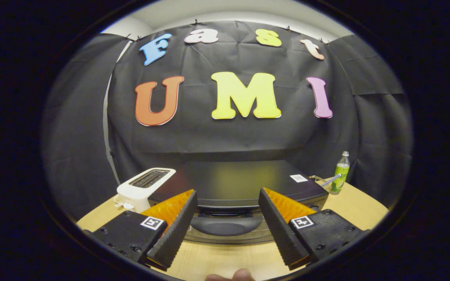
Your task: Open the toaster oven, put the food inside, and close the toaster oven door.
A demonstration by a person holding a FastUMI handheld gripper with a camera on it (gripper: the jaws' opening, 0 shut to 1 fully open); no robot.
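The hand-held gripper [227, 197] hovered over a pale wooden worktop [225, 259] with its two fingers spread wide apart and nothing held between them. Seen past the gap between the fingertips [191, 197] was the toaster oven [244, 183], a dark box viewed from slightly above, so that its flat top caught a dull reflection. Its door was closed, and the broad curved door handle [227, 225] on the front lay in the gap between the two fingers, a little beyond them and not touched by either. A small white sticker [299, 178] sat on the toaster oven's top toward its right rear corner. Just to the left of the toaster oven, close beside it, stood a white slot toaster [143, 188], partly hidden by the left finger. To the right of the toaster oven and a little behind it stood an upright bottle [340, 175] with a green label, with a thin striped cord [330, 180] lying between the two. At the near edge of the worktop, in front of the toaster oven and below the fingers, the tip of a person's finger [231, 276] just showed.
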